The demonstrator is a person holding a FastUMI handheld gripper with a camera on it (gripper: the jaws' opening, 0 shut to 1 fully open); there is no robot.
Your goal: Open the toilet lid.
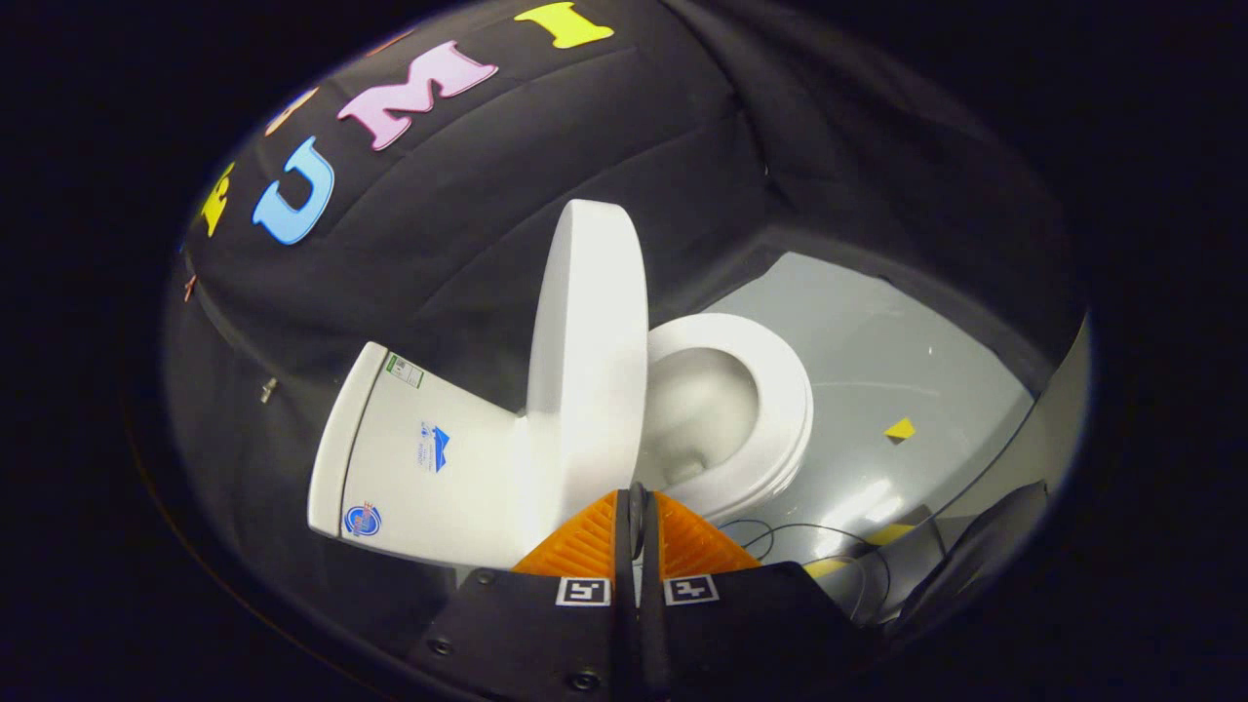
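The gripper (636,507) sits low in the gripper view with its 2 fingers (585,541) pressed together, only a thin dark seam between them, and nothing held. Just ahead of the fingertips, toward 12 o'clock, stands the toilet lid (588,351), raised upright on its hinge and seen nearly edge-on; its lower end lies right at the fingertips, though contact cannot be told. At about 1 o'clock from the fingertips the toilet seat (788,390) lies down flat on the bowl (697,409), whose white inside is open to view. At about 10 o'clock from the fingertips the tank (419,458) stands behind the lid, bearing 3 small stickers on its side. The toilet rests on a grey floor (877,341); on it, at about 2 o'clock from the fingertips and well apart from the seat, lies a small yellow marker (900,428). Thin cables (780,531) trail over the floor at 3 o'clock, just beside the fingers.
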